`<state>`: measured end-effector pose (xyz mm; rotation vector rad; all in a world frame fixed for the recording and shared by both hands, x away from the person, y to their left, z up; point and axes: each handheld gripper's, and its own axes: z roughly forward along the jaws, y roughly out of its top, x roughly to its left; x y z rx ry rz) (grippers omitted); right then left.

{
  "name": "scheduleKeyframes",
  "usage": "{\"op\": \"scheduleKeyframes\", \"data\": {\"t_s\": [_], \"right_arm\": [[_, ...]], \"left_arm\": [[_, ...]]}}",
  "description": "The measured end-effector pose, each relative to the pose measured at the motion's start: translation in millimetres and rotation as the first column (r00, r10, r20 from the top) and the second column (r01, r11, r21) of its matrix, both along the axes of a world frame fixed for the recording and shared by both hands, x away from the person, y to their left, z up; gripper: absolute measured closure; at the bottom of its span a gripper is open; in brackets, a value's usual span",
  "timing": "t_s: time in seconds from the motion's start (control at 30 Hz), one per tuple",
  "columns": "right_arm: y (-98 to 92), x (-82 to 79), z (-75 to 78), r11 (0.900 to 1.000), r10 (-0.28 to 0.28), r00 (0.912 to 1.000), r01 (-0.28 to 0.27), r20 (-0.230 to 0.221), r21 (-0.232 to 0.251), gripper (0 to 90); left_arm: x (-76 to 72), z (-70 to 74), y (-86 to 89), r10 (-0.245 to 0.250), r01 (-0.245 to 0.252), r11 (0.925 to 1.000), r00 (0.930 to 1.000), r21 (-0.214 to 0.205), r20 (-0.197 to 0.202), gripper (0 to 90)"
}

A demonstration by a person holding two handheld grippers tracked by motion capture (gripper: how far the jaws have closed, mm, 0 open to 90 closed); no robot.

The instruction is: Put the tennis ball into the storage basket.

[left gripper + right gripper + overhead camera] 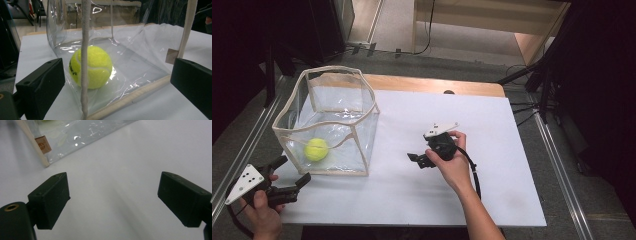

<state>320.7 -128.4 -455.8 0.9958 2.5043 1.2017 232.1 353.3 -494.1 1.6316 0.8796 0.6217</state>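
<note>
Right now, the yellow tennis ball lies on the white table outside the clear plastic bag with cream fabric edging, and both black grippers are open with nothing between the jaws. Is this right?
Not quite. The yellow tennis ball lies inside the clear plastic bag with cream fabric edging, not outside it; the left gripper view shows it behind the transparent wall. The rest holds: the left gripper and right gripper are open and empty.

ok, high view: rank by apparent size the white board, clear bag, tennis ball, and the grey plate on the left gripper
1. White board, by far the largest.
2. Clear bag.
3. Grey plate on the left gripper.
4. Tennis ball.
Plate and ball look close; the plate sits nearer the camera, so that order is unsure.
</note>
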Motion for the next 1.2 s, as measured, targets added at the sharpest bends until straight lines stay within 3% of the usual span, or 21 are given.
{"op": "scheduleKeyframes", "data": {"t_s": [0.63, 1.2], "right_arm": [[-49.3, -18.0, -18.9, 0.9956, -0.093, 0.9956, 0.093, 0.011, 0.013, 9.4], [-98.0, -42.8, -32.7, 0.9757, -0.214, 0.9767, 0.212, 0.02, 0.054, 9.1]], "left_arm": [[0.0, -0.2, -0.5, 0.001, -0.001, 1.0, 1.0, 0.001, 0.002, 0.0], [-0.5, -0.3, -1.0, 0.0, 0.0, 1.0, 1.0, 0.008, -0.002, 0.0]]}}
